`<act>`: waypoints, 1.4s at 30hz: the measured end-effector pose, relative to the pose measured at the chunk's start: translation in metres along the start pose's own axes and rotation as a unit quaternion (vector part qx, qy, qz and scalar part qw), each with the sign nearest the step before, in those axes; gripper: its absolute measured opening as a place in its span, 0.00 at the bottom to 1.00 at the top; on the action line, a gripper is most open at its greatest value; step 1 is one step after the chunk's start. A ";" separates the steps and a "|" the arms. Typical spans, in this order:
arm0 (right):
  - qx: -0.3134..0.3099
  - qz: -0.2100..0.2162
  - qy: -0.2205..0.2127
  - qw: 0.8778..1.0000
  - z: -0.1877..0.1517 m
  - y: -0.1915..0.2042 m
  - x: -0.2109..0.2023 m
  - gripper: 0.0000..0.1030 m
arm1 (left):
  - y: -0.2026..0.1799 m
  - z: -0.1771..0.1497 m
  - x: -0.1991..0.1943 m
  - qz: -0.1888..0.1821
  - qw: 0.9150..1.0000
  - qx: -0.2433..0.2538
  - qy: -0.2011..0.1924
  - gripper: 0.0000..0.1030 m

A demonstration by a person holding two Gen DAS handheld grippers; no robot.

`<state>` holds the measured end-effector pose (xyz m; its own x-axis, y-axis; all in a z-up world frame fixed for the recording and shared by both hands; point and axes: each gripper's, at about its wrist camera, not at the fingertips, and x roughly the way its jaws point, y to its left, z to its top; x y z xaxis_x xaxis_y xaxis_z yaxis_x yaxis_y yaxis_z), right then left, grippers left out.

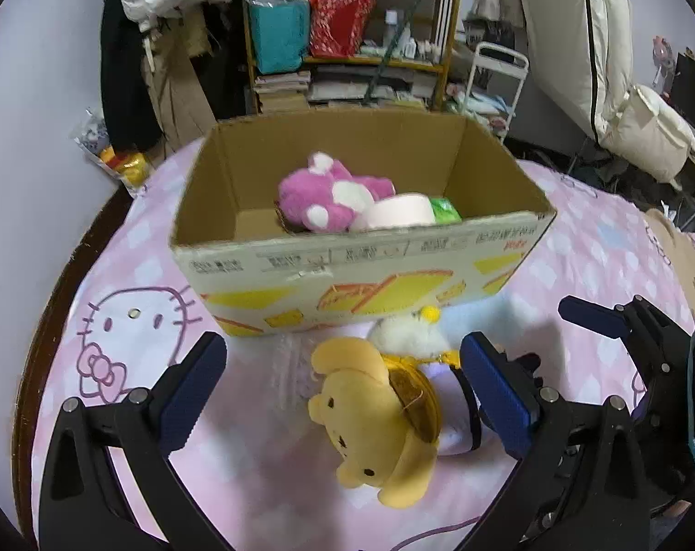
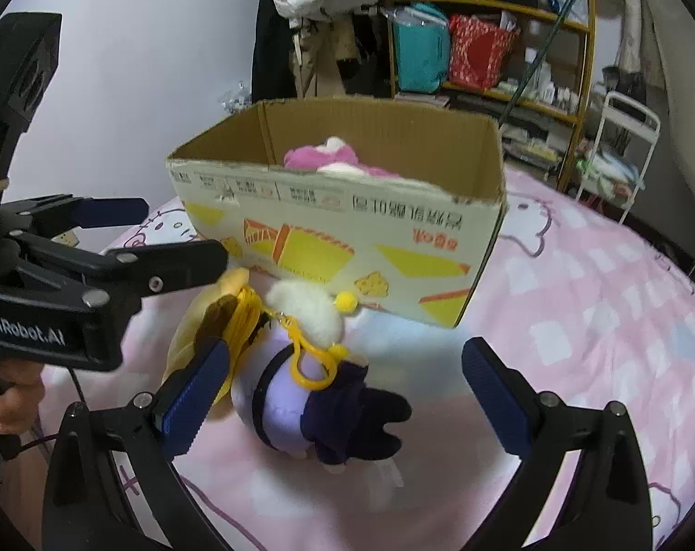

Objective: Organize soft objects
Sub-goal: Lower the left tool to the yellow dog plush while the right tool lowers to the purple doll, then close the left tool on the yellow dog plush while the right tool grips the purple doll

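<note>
On the pink bed sheet, a yellow bear plush [image 1: 375,418] lies between the fingers of my open left gripper [image 1: 345,397]; nothing is gripped. Behind it, against the box, sits a white plush [image 1: 407,335] with a yellow pompom. My right gripper [image 2: 345,395] stands open around a purple plush [image 2: 283,408] with a dark hat and a yellow clasp [image 2: 311,367]. The cardboard box [image 1: 347,271] holds a pink plush [image 1: 329,197], a pale pink roll [image 1: 402,213] and a green item [image 1: 446,211]. The left gripper [image 2: 184,234] reaches in over the yellow bear [image 2: 196,321]. The right gripper [image 1: 549,340] shows at the right.
The Hello Kitty sheet [image 1: 131,335] spreads around the cardboard box [image 2: 347,229]. A cluttered shelf [image 1: 347,36], hanging clothes [image 1: 127,69] and a white cart [image 1: 499,82] stand behind the bed. A hand [image 2: 8,395] holds the left gripper's handle.
</note>
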<state>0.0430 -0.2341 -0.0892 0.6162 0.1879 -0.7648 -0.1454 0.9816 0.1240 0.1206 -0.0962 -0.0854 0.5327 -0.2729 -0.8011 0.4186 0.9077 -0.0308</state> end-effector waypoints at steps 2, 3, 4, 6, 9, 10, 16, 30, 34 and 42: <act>0.002 0.004 0.009 1.000 -0.002 -0.001 0.003 1.00 | -0.002 -0.002 0.007 -0.007 1.000 0.004 0.015 0.98; 0.003 0.004 0.012 1.000 -0.003 0.000 0.004 1.00 | -0.003 -0.002 0.009 -0.008 1.000 0.004 0.020 0.98; 0.003 0.006 0.017 1.000 -0.004 0.000 0.006 1.00 | -0.004 -0.003 0.013 -0.012 1.000 0.003 0.028 0.98; 0.007 0.003 0.016 1.000 -0.006 0.000 0.009 1.00 | -0.004 -0.004 0.019 -0.033 0.998 -0.006 0.044 0.98; 0.008 0.003 0.036 0.999 -0.011 0.002 0.019 1.00 | -0.006 -0.008 0.030 -0.025 0.998 -0.005 0.062 0.98; 0.008 -0.001 0.040 0.999 -0.012 0.002 0.022 1.00 | -0.007 -0.009 0.033 -0.024 0.997 -0.003 0.068 0.98; 0.026 0.017 0.055 0.998 -0.016 0.001 0.033 1.00 | -0.008 -0.018 0.049 -0.012 0.995 -0.004 0.095 0.98; 0.043 0.028 0.063 0.997 -0.019 -0.007 0.037 1.00 | 0.011 -0.022 0.059 -0.044 0.992 -0.039 0.110 0.93; 0.054 0.036 0.068 0.996 -0.018 -0.013 0.040 1.00 | 0.013 -0.023 0.060 -0.060 0.990 -0.052 0.113 0.88; 0.029 0.028 0.064 0.997 -0.019 -0.004 0.037 1.00 | 0.015 -0.027 0.060 -0.078 0.987 -0.070 0.124 0.79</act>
<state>0.0514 -0.2314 -0.1304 0.5045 0.2392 -0.8296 -0.1297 0.9709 0.2011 0.1386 -0.0907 -0.1500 0.2664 -0.3416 -0.9013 0.3663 0.9008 -0.2331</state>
